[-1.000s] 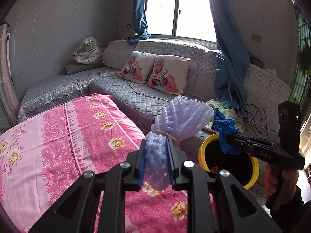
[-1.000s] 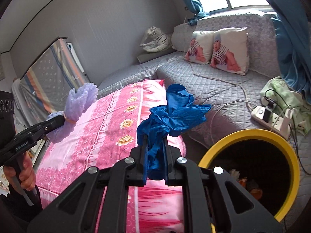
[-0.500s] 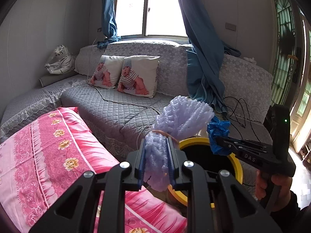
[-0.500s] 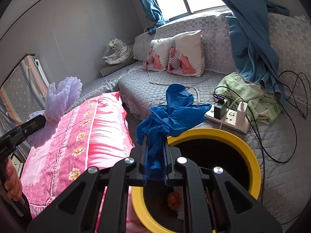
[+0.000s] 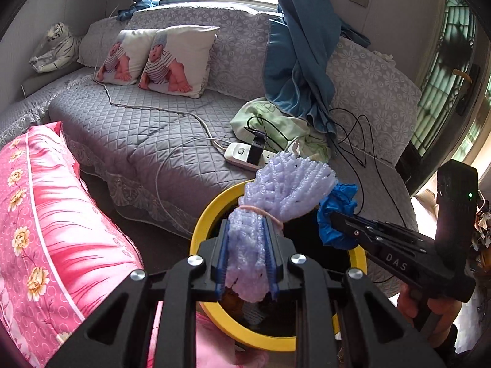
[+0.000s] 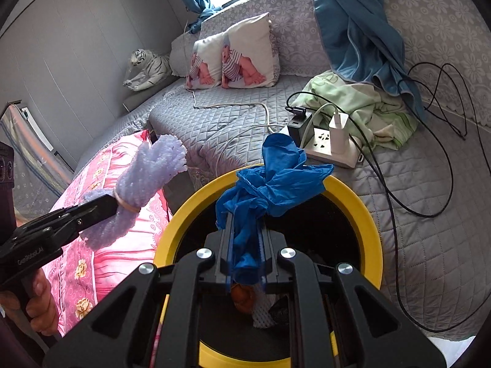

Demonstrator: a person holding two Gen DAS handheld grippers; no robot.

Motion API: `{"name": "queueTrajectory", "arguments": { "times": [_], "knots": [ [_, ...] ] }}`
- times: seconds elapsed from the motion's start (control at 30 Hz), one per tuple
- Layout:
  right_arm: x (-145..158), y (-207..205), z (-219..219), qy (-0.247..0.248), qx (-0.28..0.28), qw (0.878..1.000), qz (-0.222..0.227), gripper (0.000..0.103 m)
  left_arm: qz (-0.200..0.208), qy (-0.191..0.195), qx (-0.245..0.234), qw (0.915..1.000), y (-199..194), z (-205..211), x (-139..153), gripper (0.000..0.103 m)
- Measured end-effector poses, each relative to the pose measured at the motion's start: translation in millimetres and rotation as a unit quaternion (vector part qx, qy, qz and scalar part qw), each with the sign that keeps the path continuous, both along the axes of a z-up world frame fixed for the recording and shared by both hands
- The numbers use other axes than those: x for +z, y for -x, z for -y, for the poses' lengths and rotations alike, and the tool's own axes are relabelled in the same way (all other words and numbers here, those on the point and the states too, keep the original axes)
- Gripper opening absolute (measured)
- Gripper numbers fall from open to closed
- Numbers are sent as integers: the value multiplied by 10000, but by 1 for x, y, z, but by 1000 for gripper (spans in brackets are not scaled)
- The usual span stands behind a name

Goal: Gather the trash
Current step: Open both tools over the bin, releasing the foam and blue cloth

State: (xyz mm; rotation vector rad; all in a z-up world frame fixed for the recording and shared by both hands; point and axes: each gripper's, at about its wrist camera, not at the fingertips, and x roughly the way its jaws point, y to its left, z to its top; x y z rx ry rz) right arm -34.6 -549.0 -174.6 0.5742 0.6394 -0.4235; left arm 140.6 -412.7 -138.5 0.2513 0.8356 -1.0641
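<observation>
1. Lilac foam net (image 5: 282,190), bundled and tied near its middle with a pale rubber band (image 5: 260,213): its lower part is clamped between the blue-padded fingers of the left tool (image 5: 247,257), and its flared top rises past the near-left rim of the bin. In the right wrist view the same bundle (image 6: 147,178) shows against the pink cover, left of the bin.
2. Crumpled blue plastic glove (image 6: 273,184): clenched in the right tool (image 6: 245,254), which is closed tight on its lower part; its loose upper folds spread over the far side of the bin's mouth.
3. Yellow-rimmed bin (image 6: 359,211) with a dark interior: directly below both tools. Inside, an orange object and a piece of white mesh (image 6: 264,309) are partly visible.
4. Person's hands: the right hand (image 5: 429,312) grips the right tool's handle; the left hand (image 6: 36,300) grips the left tool's handle.
5. Pink floral cover (image 5: 46,230): on the surface left of the bin.
6. Grey quilted sofa (image 5: 147,128): behind the bin. On it lie a white power strip (image 6: 331,147) with chargers and black cables, a green cloth (image 6: 362,104), two printed cushions (image 5: 159,58) and a toy tiger (image 6: 147,70).
7. Blue curtain (image 5: 300,61): draped onto the sofa back.
</observation>
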Motion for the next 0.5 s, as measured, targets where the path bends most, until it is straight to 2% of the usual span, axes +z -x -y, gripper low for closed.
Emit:
{"name": "queueTrajectory", "arguments": {
  "times": [0.1, 0.17, 0.2, 0.23, 0.27, 0.3, 0.5],
  "knots": [
    [-5, 1, 3, -83, -1, 10000, -46, 12, -37, 21, 39, 10000, -1, 8, -4, 19],
    [-8, -1, 5, -152, 36, 9998, -114, 14, -105, 47, 81, 9999, -3, 7, -4, 27],
    [-10, 0, 7, -202, 4, 9997, -124, 22, -165, 64, 108, 9998, -6, 6, -5, 29],
    [-11, 1, 10, -242, -44, 9996, -134, 33, -215, 82, 156, 9996, -8, 5, -5, 39],
    [-12, 2, 12, -279, -95, 9995, -134, 39, -259, 111, 221, 9994, -11, 3, -4, 51],
    [-13, 3, 15, -299, -146, 9994, -125, 41, -300, 145, 288, 9990, -14, 0, -5, 53],
    [-4, 11, 19, -258, -358, 9990, -77, 41, -338, 305, 575, 9973, -29, -24, 3, 54]
  ]
}}
